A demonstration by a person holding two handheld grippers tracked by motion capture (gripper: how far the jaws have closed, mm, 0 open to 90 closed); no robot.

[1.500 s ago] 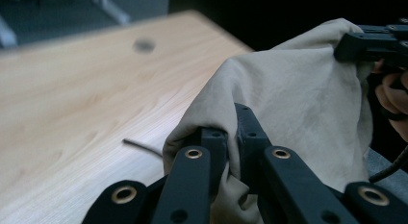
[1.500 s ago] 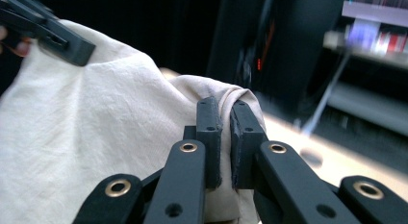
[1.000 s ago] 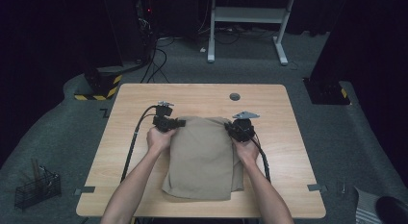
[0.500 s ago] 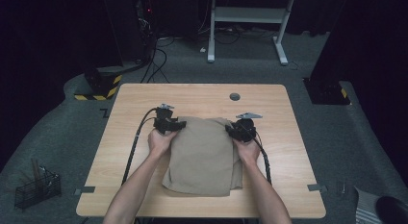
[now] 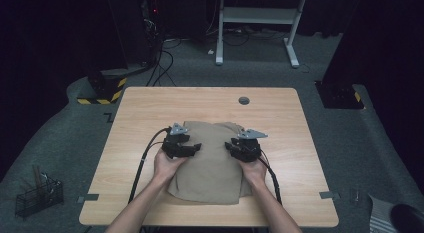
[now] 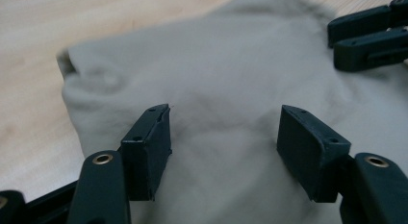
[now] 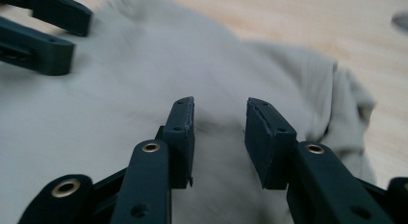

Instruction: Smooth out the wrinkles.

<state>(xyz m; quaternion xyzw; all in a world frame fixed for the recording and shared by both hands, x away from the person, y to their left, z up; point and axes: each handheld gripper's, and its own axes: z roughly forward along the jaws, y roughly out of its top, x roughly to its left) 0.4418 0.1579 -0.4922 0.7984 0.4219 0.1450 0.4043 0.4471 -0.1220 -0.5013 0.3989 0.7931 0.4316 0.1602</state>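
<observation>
Both grippers, left gripper [image 5: 196,147] and right gripper [image 5: 229,144], hover with jaws just opened and empty over the folded beige cloth [image 5: 210,168] at table [image 5: 150,108] centre; pinch its twelve o'clock edge evenly.

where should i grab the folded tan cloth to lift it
Grip the folded tan cloth by its two far corners, one gripper each, jaws sliding in level from the outer sides. The middle lies flat, giving pads nothing to pinch; the bunched far edge probably does.
</observation>
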